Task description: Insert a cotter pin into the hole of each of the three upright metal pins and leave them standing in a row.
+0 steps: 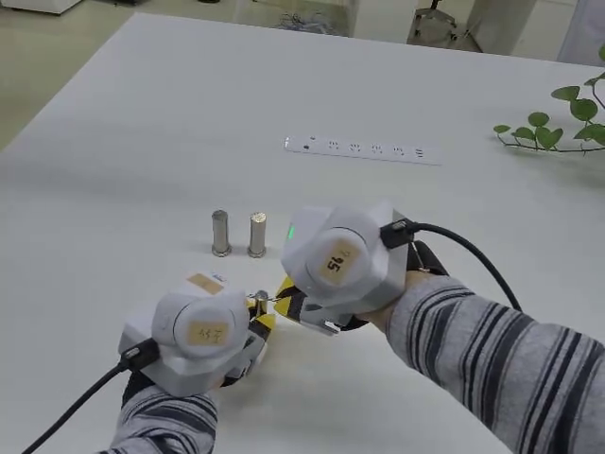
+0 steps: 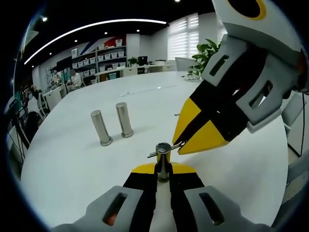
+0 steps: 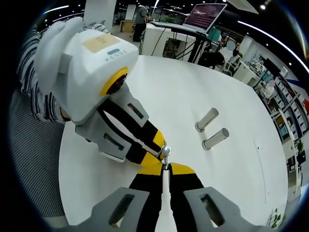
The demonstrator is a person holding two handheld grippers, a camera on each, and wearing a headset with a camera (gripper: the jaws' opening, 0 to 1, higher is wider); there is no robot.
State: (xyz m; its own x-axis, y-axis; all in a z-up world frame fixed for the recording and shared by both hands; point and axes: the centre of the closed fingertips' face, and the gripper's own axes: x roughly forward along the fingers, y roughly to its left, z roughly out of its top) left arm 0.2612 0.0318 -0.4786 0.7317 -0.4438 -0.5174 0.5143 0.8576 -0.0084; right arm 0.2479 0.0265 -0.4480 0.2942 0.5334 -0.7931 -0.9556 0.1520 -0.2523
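Much tucked under the two grippers
Lower centre of the head view: the left gripper (image 1: pixel 261 318) and right gripper (image 1: pixel 286 301) cover most of the pin (image 1: pixel 260 300). The cotter pin (image 1: pixel 274 300) is too thin to make out. The plant (image 1: pixel 565 118) is cut off at the right edge.

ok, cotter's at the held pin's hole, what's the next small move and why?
Probably ease the right gripper slightly further toward the metal pin to seat the cotter pin. Its tip seems to poke out the far side of the hole, the right gripper grips its other end, and the left gripper clamps the pin upright.
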